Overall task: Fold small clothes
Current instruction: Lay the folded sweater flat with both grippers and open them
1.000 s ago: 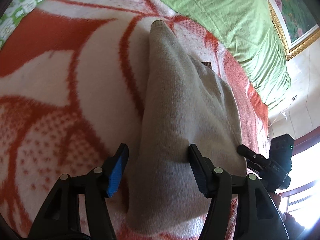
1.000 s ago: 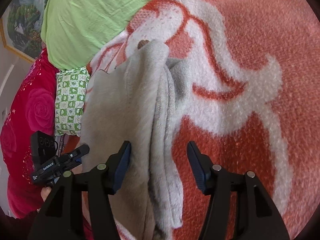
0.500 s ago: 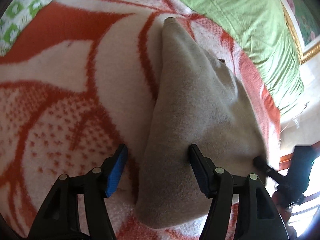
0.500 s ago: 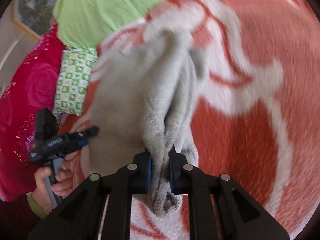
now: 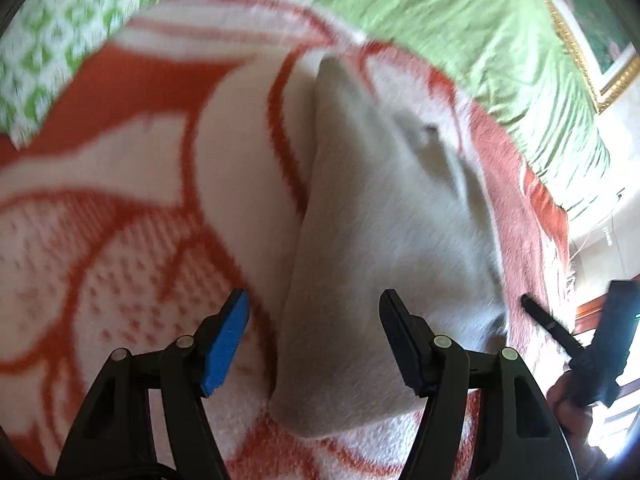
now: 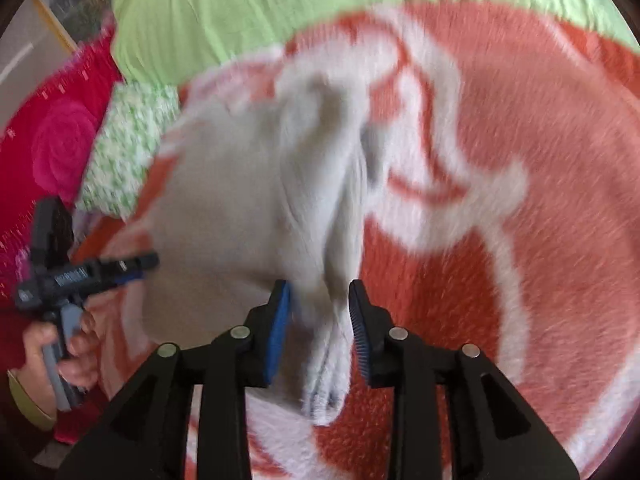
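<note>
A beige knitted garment [image 5: 376, 240] lies folded lengthwise on a red and white blanket [image 5: 120, 208]. My left gripper [image 5: 314, 336] is open over its near left edge, one finger on each side of the fold, touching nothing I can see. In the right wrist view the garment [image 6: 248, 208] has a bunched edge [image 6: 332, 344] running between my right gripper's [image 6: 320, 320] fingers. The right jaws stand partly apart, with the cloth loose between them. Both views are blurred by motion.
A light green sheet [image 5: 460, 20] covers the far side of the bed. A green and white checked pillow [image 5: 60, 32] lies at the far left, beside a red rose-print cover [image 6: 52, 148]. A gold picture frame [image 5: 616, 76] hangs on the wall.
My right gripper closed on the bunched edge half a second ago and has now opened partway. The left gripper stayed open and shifted slightly over the garment.
</note>
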Demonstrator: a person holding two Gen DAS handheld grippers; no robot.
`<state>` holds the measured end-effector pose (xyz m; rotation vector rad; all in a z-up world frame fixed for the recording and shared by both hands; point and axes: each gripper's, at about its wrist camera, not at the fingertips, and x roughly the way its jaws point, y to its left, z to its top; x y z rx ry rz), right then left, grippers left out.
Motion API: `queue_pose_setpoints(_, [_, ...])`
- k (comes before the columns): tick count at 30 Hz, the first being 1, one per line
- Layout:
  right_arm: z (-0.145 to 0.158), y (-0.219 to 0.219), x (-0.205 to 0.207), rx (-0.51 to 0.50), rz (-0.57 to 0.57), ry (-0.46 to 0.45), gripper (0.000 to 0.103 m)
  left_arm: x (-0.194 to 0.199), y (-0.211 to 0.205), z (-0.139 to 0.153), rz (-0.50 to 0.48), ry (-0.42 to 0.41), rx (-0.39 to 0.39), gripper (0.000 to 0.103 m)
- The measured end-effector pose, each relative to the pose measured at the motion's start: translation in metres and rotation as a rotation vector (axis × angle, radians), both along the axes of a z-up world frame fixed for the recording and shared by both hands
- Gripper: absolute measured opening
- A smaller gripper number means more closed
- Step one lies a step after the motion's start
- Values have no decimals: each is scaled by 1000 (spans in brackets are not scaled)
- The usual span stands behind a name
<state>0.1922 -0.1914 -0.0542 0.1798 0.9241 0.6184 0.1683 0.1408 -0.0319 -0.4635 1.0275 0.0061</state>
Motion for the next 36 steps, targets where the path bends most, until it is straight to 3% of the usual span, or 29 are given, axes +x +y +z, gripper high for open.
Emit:
queue_pose_setpoints(3, [21, 18, 14, 49, 44, -14, 32, 21, -7, 19, -2, -41, 41, 67])
queue_pose_setpoints(7, [-2, 54, 47, 7, 62, 56, 32, 59, -12, 5, 17, 32, 134, 57])
queue_pose_setpoints(9, [-30, 64, 68, -71, 32, 132, 29, 73, -9, -14, 22, 82, 122, 58])
queue_pose_setpoints(11, [-57, 65, 86, -91, 8, 183, 24, 83, -3, -28, 29, 101, 105, 66])
queue_pose_setpoints(15, [-53, 72, 96, -102, 19, 160, 23, 87, 8, -30, 47, 112, 65, 68])
queue_pose_setpoints(23, [-15, 38, 34, -25, 34, 87, 27, 31, -1, -7, 12, 62, 91, 67])
queue_pose_setpoints(25, [-14, 32, 17, -21, 35, 80, 29, 12, -6, -10, 9, 66, 100, 72])
queue_pose_setpoints(27, [-19, 27, 0, -47, 38, 96, 38, -4, -11, -18, -7, 85, 111, 72])
queue_pose_setpoints(31, [-36, 16, -23, -107, -6, 124, 40, -34, -11, -20, 1, 66, 108, 73])
queue_pose_setpoints(36, [-20, -8, -56, -58, -71, 75, 40, -71, -20, -4, -29, 18, 231, 72])
